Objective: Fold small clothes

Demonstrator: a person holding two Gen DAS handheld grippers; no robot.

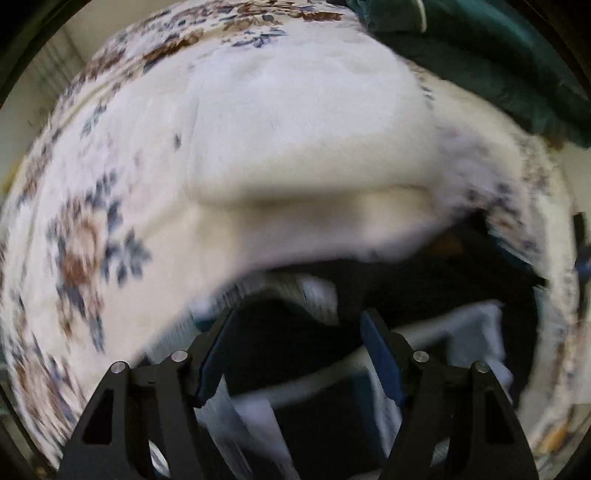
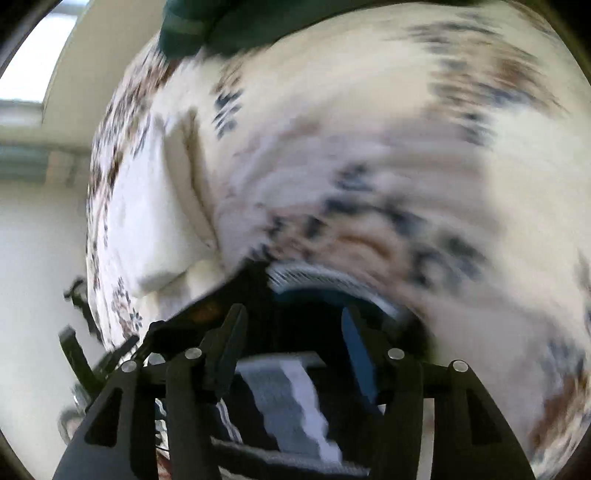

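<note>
A dark garment with grey-white striped bands [image 1: 325, 387] lies right under my left gripper [image 1: 295, 325], whose jaws stand open over it with dark cloth between them. The same striped garment [image 2: 288, 402] shows below my right gripper [image 2: 291, 325], also open, with a striped cuff or band [image 2: 332, 284] just ahead. A folded white cloth [image 1: 306, 147] lies on the floral bedspread [image 1: 85, 236] beyond the garment. Both views are motion-blurred.
A dark green garment [image 1: 498, 66] lies at the far edge of the bed, also seen in the right wrist view [image 2: 207, 26]. The left gripper's body [image 2: 81, 354] shows at the left of the right wrist view. A white wall [image 2: 37, 258] stands beside the bed.
</note>
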